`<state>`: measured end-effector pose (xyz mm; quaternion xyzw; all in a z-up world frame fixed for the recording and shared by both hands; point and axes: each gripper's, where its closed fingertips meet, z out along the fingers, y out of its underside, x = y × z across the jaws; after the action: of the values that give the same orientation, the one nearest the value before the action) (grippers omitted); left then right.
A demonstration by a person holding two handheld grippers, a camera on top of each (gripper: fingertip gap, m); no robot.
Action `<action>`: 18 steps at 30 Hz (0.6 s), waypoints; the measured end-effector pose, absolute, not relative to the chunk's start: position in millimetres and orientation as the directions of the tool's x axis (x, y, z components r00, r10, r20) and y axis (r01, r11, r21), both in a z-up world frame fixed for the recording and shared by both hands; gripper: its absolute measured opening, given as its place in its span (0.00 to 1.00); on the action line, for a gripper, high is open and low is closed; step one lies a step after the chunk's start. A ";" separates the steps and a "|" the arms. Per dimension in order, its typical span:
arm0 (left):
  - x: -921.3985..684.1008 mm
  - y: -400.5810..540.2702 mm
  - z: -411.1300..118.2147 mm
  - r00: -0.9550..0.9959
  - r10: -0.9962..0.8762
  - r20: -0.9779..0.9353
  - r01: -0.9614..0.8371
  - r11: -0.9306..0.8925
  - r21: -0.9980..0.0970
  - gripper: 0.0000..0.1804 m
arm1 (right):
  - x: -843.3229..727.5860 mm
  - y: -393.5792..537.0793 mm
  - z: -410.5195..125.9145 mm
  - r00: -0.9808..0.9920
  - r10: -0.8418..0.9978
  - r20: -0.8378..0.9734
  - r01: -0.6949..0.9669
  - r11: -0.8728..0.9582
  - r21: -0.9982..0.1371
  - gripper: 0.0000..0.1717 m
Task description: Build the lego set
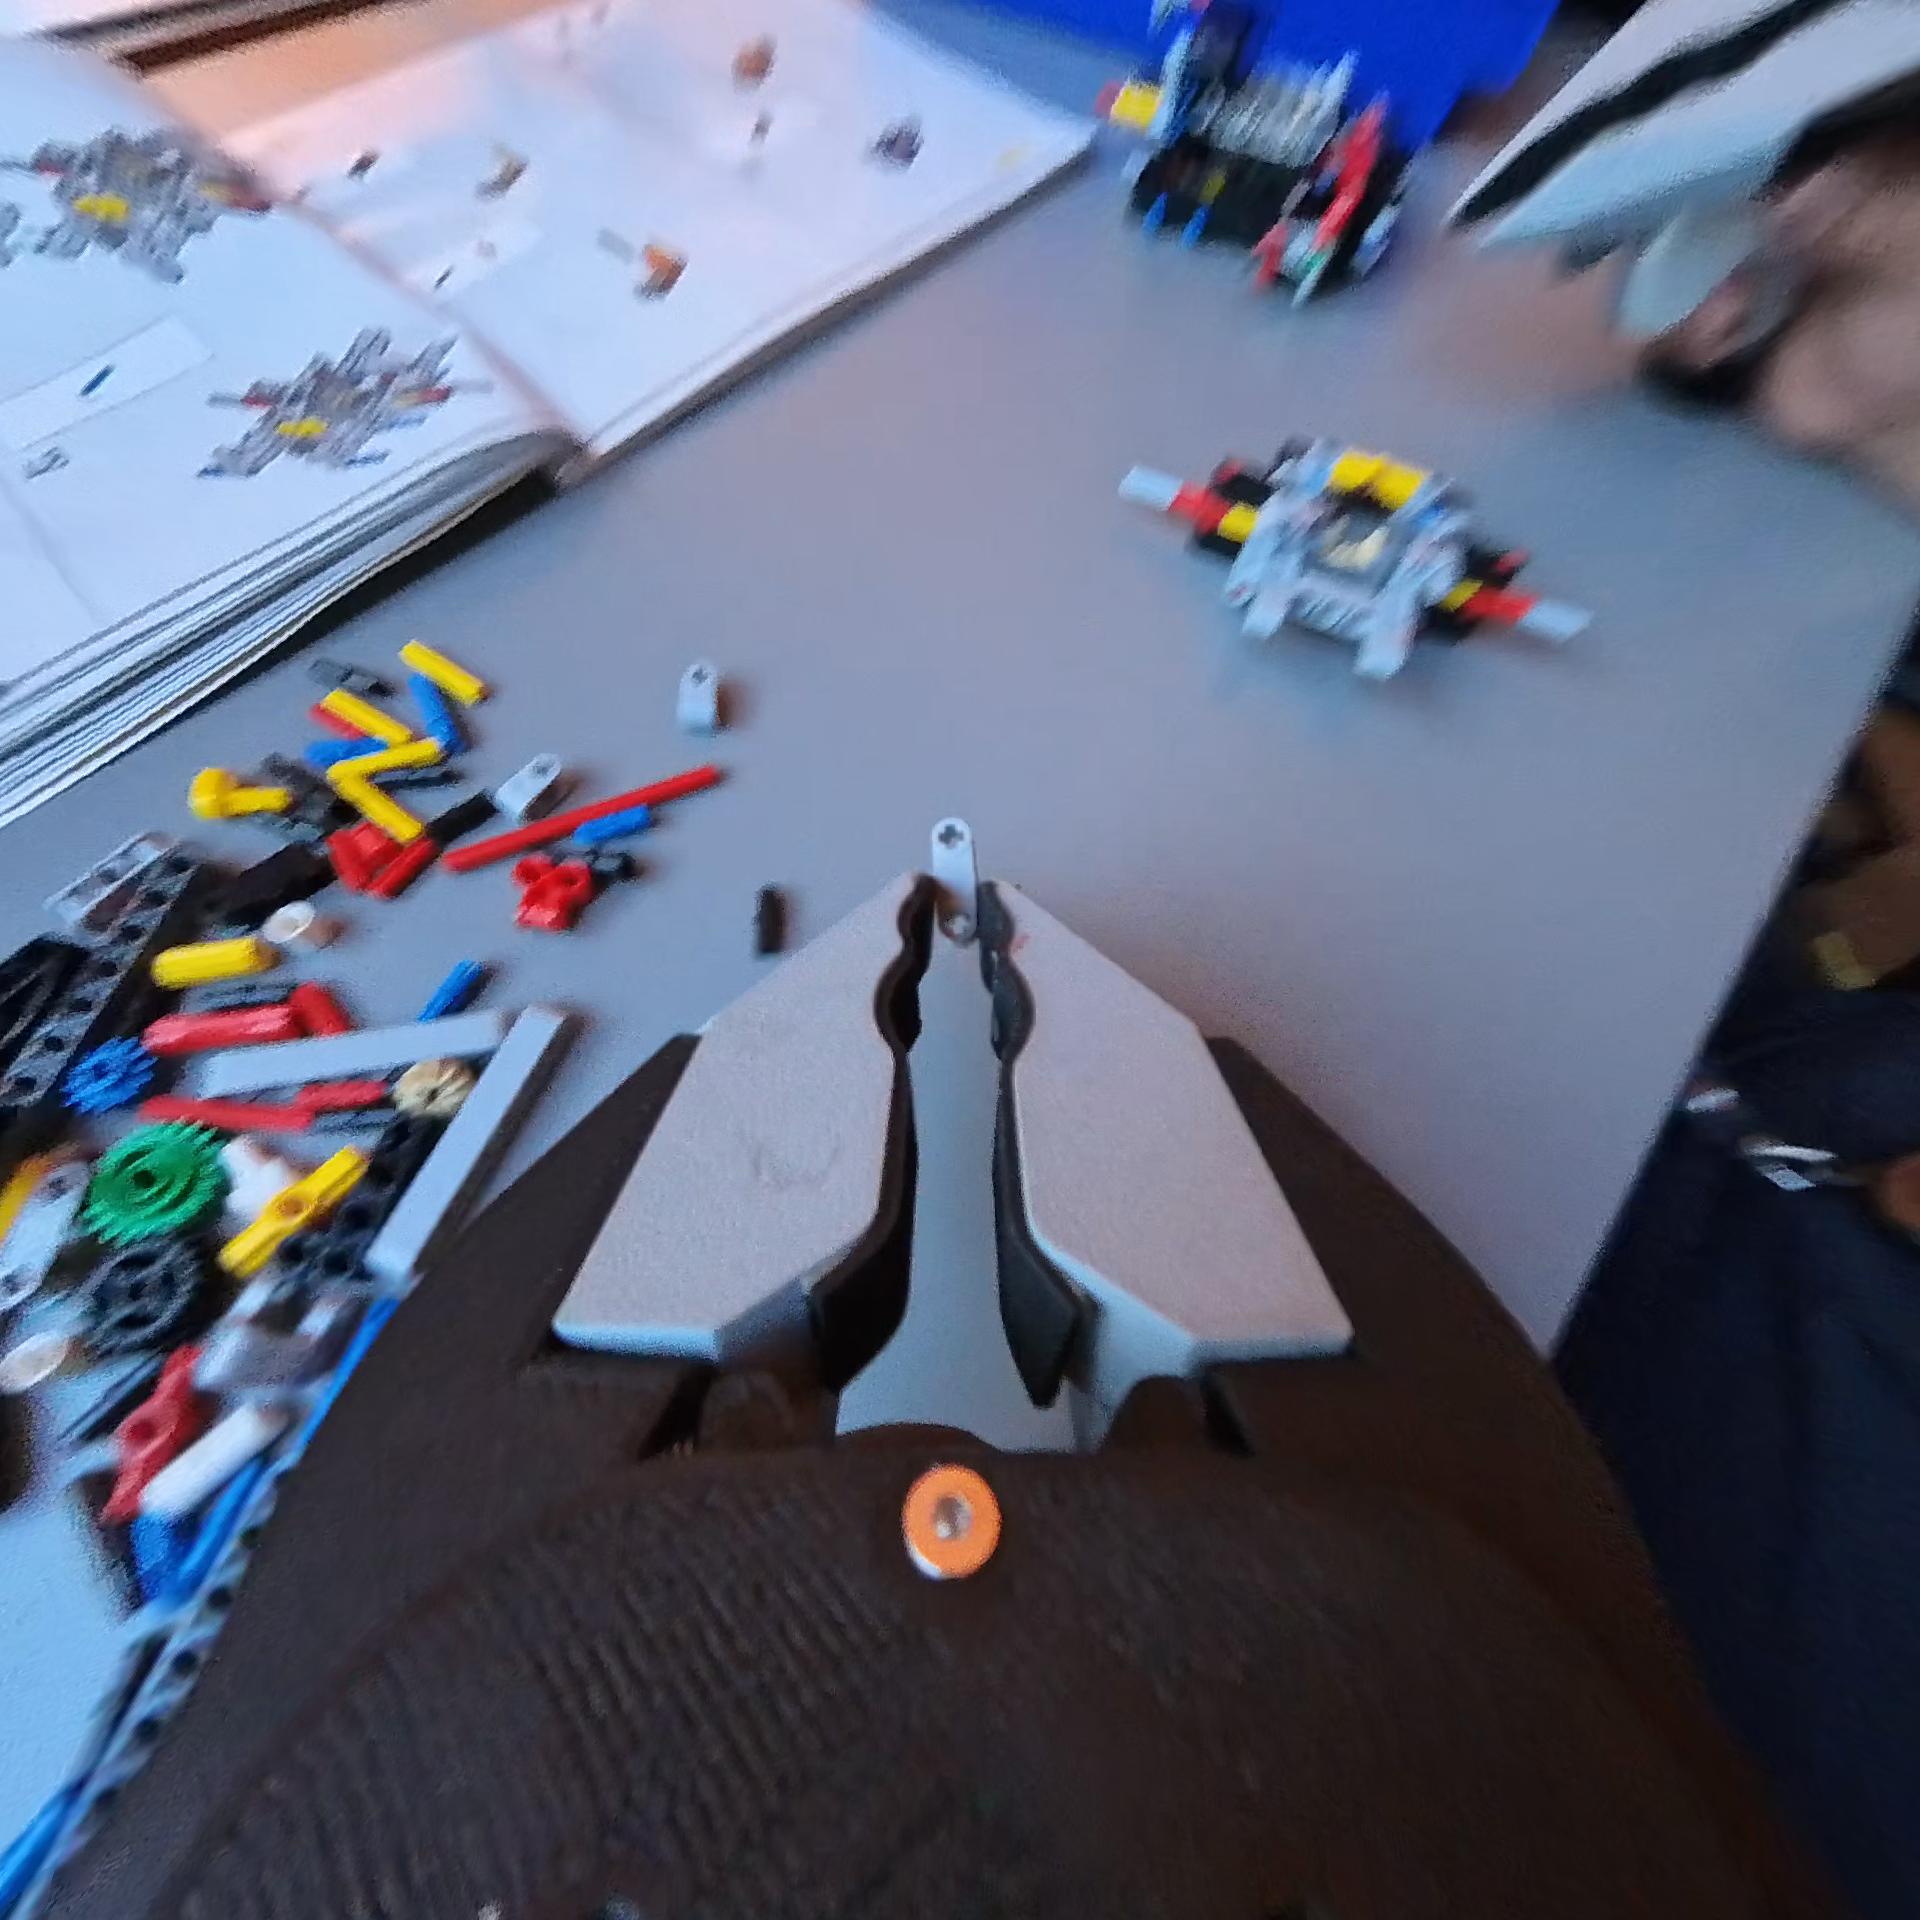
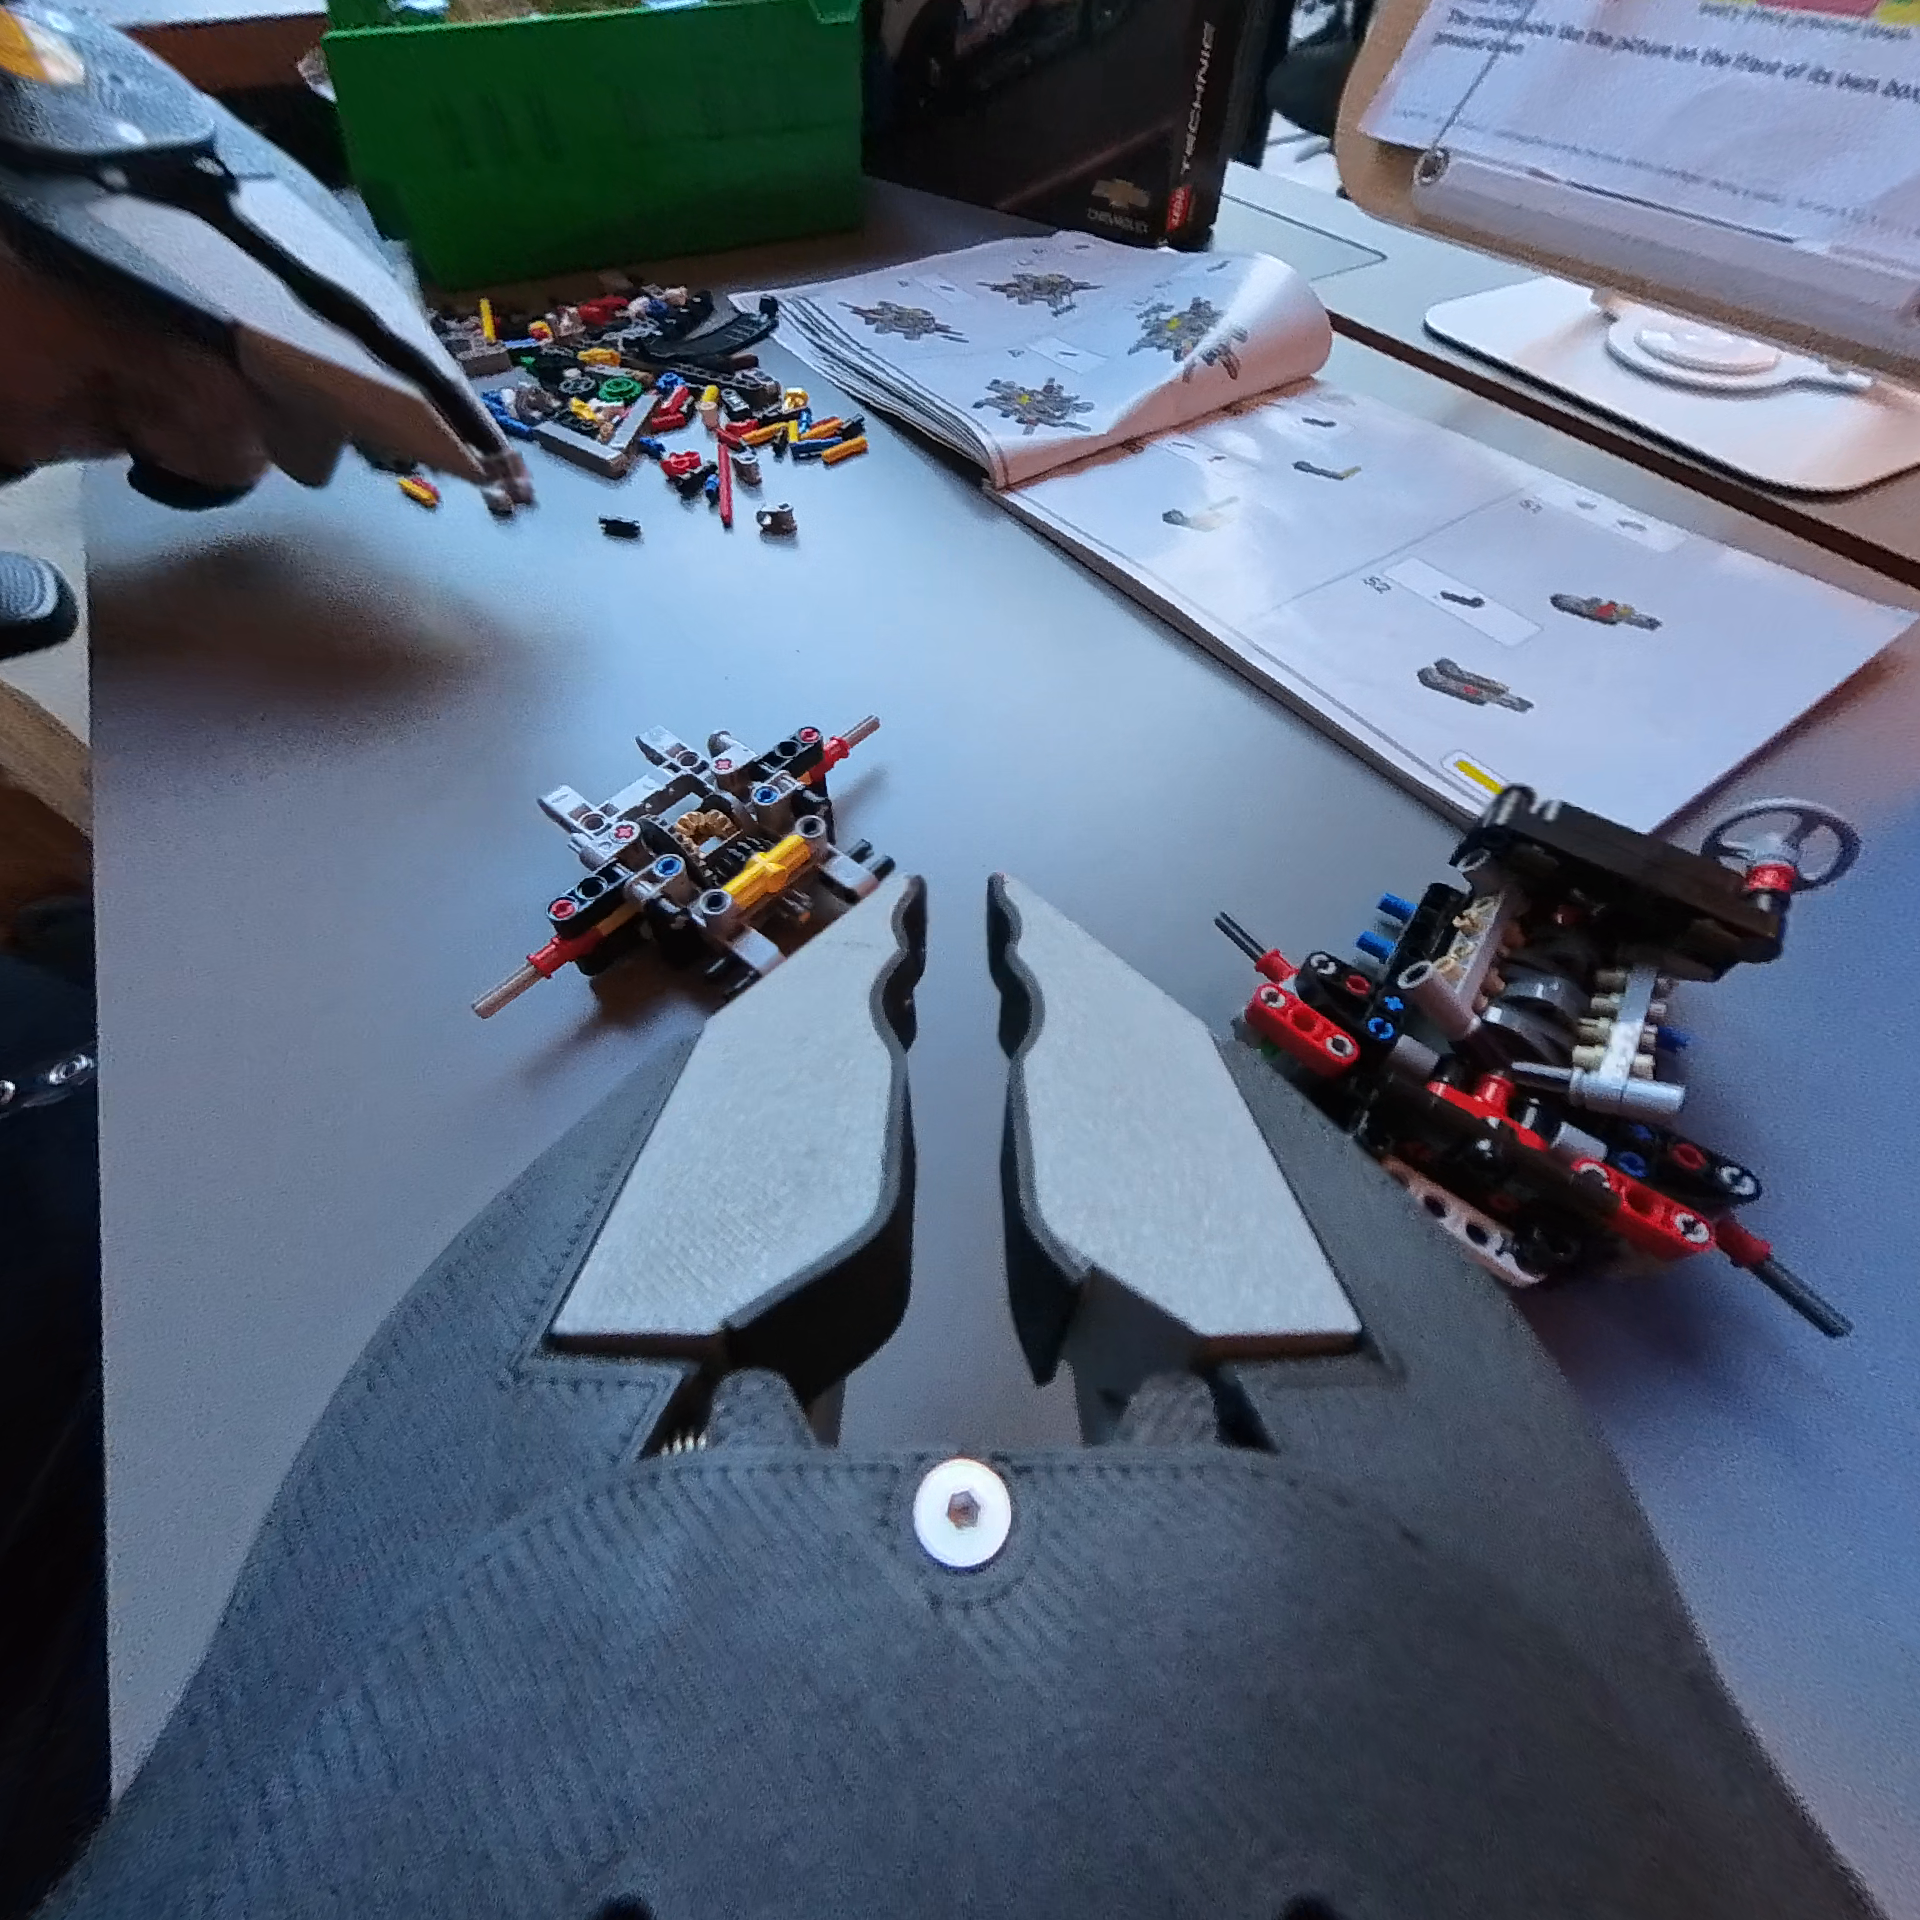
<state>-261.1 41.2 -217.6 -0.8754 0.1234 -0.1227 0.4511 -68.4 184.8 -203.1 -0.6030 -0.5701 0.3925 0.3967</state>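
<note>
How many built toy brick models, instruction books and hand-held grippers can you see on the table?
Built brick models: 2, a small grey axle assembly and a bigger black and red chassis
Open instruction books: 1
Hand-held grippers: 2, left pinching a small grey liftarm, right open
Total: 5

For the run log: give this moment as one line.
left gripper: shut on small grey link, lifted above table | right gripper: open, holds nothing, between small brick assembly and larger one

Two hand-held grippers (image 2: 956,894) (image 2: 499,473), two built brick assemblies (image 2: 707,862) (image 2: 1538,1039), one open instruction booklet (image 2: 1351,561), one green bin (image 2: 603,135) at eleven o'clock, one dark box (image 2: 1049,104), one loose-parts pile (image 2: 644,405).
</note>
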 end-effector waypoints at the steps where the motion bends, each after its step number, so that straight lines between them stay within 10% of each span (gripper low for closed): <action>1: -253.4 43.2 -210.4 0.928 -0.346 0.139 -0.073 -0.533 -0.843 0.03 | -69.7 182.3 -203.1 0.033 0.999 -0.006 0.378 -0.018 -0.926 0.06; 18: -215.9 60.4 -188.3 0.763 -0.478 -0.436 -0.515 -0.040 -0.856 0.03 | -72.0 178.2 -203.9 0.127 0.985 0.116 0.399 0.057 -0.915 0.09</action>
<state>-215.9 60.4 -188.3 -0.7211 0.3442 0.0151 0.6011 -72.0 178.2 -203.9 -0.6031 -0.5735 0.3282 0.4467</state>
